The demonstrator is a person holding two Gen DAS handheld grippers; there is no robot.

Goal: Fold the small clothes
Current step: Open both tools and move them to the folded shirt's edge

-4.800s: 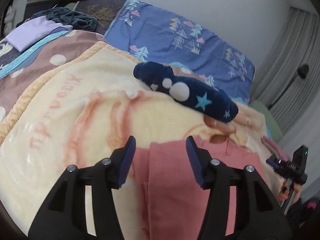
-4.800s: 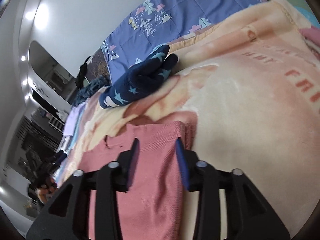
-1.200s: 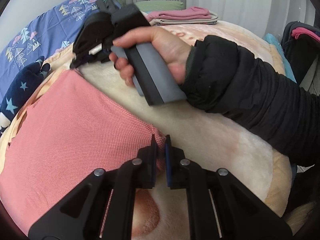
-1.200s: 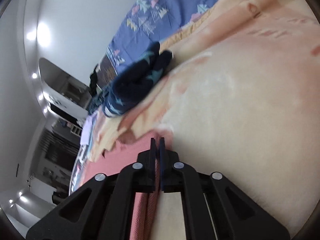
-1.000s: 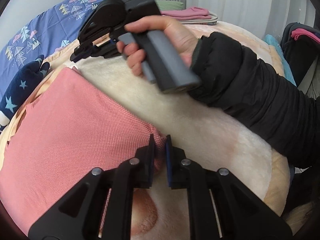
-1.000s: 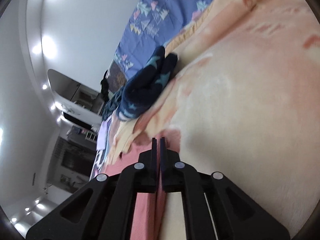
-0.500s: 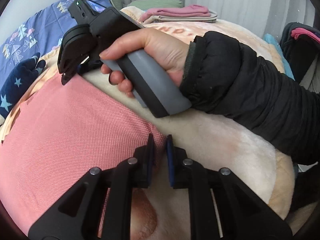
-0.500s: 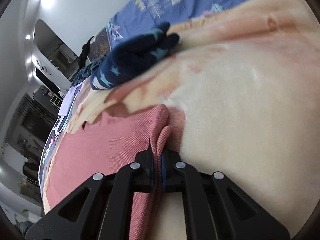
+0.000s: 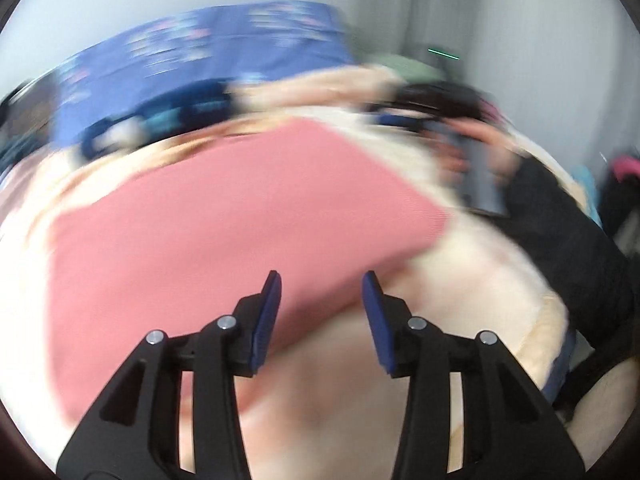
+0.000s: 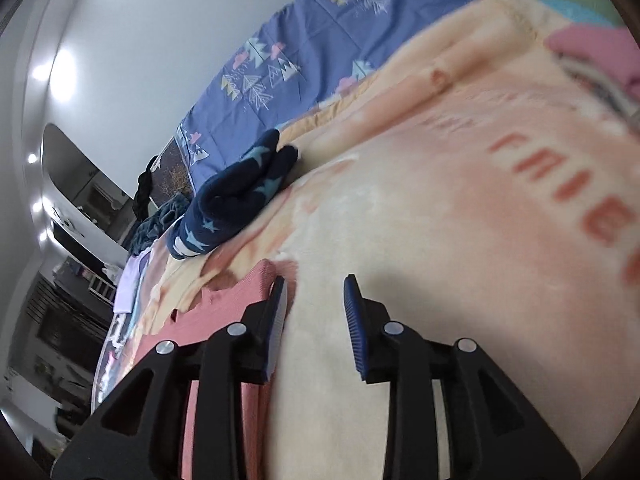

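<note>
One fold laid on the pink knitted garment (image 9: pixel 224 216), both tongs letting go

The garment lies flat on our cream and peach fleece blanket (image 10: pixel 440 216), in front of a dark blue star-patterned plush piece (image 10: pixel 236 196). Our left gripper (image 9: pixel 320 316) and right gripper (image 10: pixel 314 316) are opening, with nothing between the jaws. We judge that more folds are left, and the blue piece waits untouched

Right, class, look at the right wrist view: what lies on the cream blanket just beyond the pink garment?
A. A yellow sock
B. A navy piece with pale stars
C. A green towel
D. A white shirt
B: a navy piece with pale stars lies on the cream blanket beyond the pink garment's far corner.
</note>
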